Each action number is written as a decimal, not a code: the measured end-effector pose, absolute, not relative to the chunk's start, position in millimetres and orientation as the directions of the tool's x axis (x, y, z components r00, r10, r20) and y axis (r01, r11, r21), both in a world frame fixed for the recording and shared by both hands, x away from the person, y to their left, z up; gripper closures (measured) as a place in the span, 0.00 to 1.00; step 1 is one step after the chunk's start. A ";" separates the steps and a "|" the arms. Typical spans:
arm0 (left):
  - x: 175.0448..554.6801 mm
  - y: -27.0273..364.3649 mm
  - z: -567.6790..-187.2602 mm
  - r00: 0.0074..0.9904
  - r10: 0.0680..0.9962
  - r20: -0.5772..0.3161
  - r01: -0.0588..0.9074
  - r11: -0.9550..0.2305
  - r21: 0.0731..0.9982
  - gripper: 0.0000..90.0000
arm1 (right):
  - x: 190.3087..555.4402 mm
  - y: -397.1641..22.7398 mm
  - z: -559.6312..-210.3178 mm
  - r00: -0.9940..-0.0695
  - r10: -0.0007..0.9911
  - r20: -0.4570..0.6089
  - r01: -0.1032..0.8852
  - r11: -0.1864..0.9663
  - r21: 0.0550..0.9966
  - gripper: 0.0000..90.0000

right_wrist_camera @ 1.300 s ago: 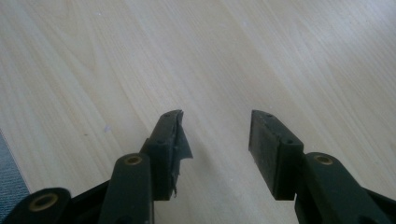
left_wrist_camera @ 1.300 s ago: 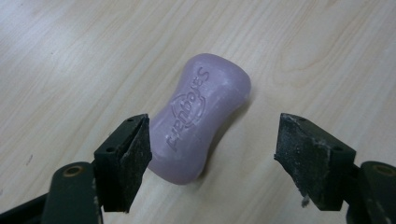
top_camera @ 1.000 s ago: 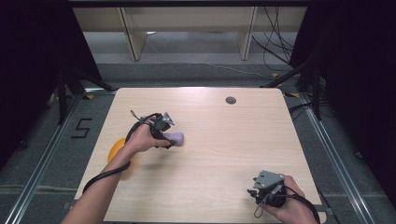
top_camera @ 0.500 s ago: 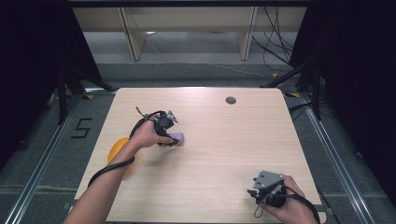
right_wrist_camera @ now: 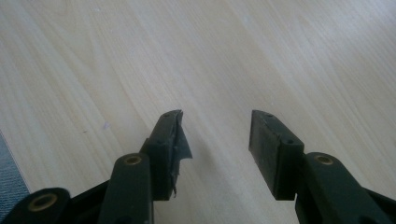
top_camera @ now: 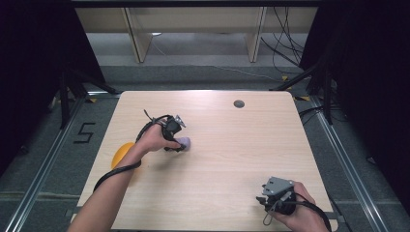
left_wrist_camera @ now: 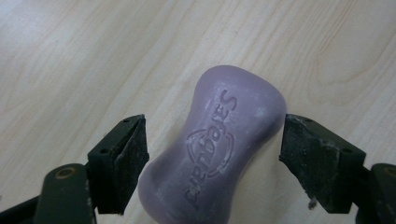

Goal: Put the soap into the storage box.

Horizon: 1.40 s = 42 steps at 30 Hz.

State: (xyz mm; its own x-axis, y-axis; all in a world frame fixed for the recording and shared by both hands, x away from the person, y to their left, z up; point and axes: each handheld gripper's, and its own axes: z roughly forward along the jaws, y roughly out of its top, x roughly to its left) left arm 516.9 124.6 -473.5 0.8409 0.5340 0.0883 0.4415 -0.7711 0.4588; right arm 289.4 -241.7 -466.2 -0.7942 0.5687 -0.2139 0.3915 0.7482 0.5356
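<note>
The left fingers stand spread on either side of a purple soap bar, and they have just been opening. The bar lies flat on the bench between them, with its embossed lettering facing up. It sits slantwise across the gap: its near, lower end is just beside the finger on the left of the left gripper view, and its far, upper corner comes right up to the pad of the finger on the right. Neither pad visibly presses into it. In the high view the person's left hand holds these fingers pointing down at the soap bar, which shows just beyond their tips. A yellow object lies behind the hand, partly hidden under the forearm. The right fingers are also parted, with a clear gap of bare wood between them and nothing gripped; a torn bit of black pad hangs off the inner face of the other finger. In the high view the right hand rests at the near edge of the bench, well apart from the soap bar.
</note>
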 end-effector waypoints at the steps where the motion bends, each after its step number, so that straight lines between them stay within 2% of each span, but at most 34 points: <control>1: 517.3 124.5 -473.7 0.844 0.529 0.092 0.437 -0.776 0.454 0.25 | 289.5 -241.8 -466.2 -0.794 0.568 -0.215 0.391 0.749 0.535 0.60; 4: 518.3 123.4 -475.1 0.842 0.533 0.086 0.444 -0.773 0.453 0.26 | 292.0 -242.8 -465.9 -0.807 0.543 -0.234 0.361 0.766 0.532 0.60; 19: 519.3 117.3 -477.7 0.854 0.515 0.073 0.442 -0.793 0.419 0.30 | 292.3 -242.5 -467.0 -0.806 0.547 -0.226 0.368 0.761 0.534 0.60; 24: 518.6 115.2 -479.7 0.849 0.524 0.069 0.460 -0.796 0.394 0.33 | 289.4 -241.5 -467.2 -0.794 0.573 -0.205 0.402 0.747 0.530 0.60; 37: 516.1 115.4 -481.2 0.847 0.527 0.063 0.478 -0.809 0.343 0.53 | 289.2 -241.0 -467.4 -0.786 0.585 -0.201 0.412 0.738 0.534 0.59; 42: 516.5 114.8 -480.9 0.840 0.540 0.050 0.495 -0.801 0.339 0.53 | 289.9 -241.5 -467.9 -0.790 0.578 -0.206 0.403 0.742 0.535 0.59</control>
